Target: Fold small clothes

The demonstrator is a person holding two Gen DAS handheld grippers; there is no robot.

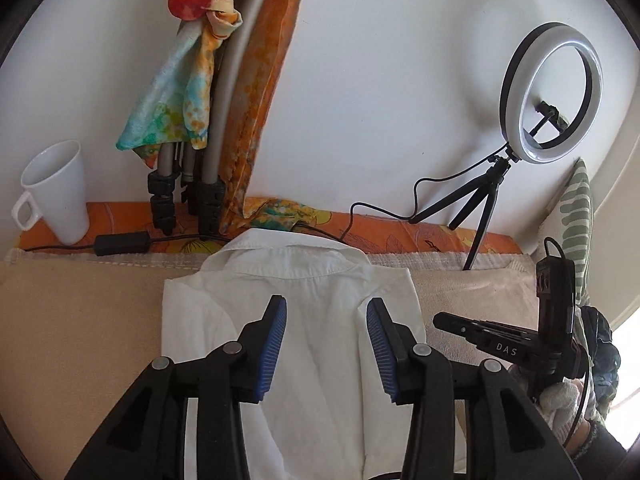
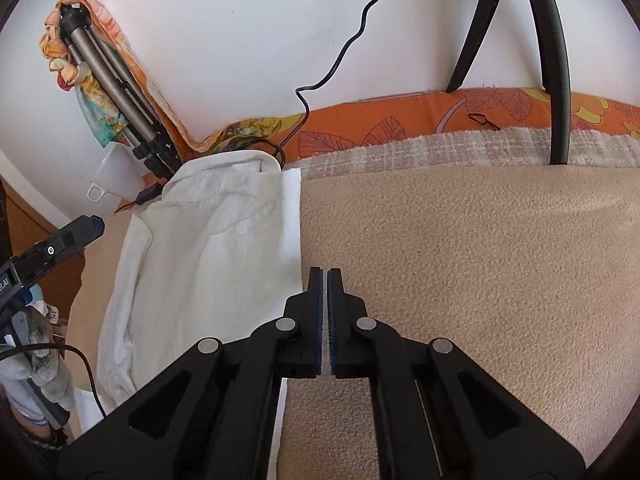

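So the white shirt (image 1: 288,320) lies folded, collar at the far end, on the beige blanket (image 2: 480,260). Left gripper (image 1: 326,344) hovers over it, jaws apart and empty. Right gripper (image 2: 324,320), marked "DAS", has its jaws together, nothing gripped.

Open room to the right, clutter along the wall

Bare beige blanket (image 2: 460,260) right of the shirt (image 2: 208,256) lies free; mug (image 1: 56,192), tripod legs (image 1: 188,200), cable (image 1: 380,208) and ring light (image 1: 552,88) crowd the far edge.
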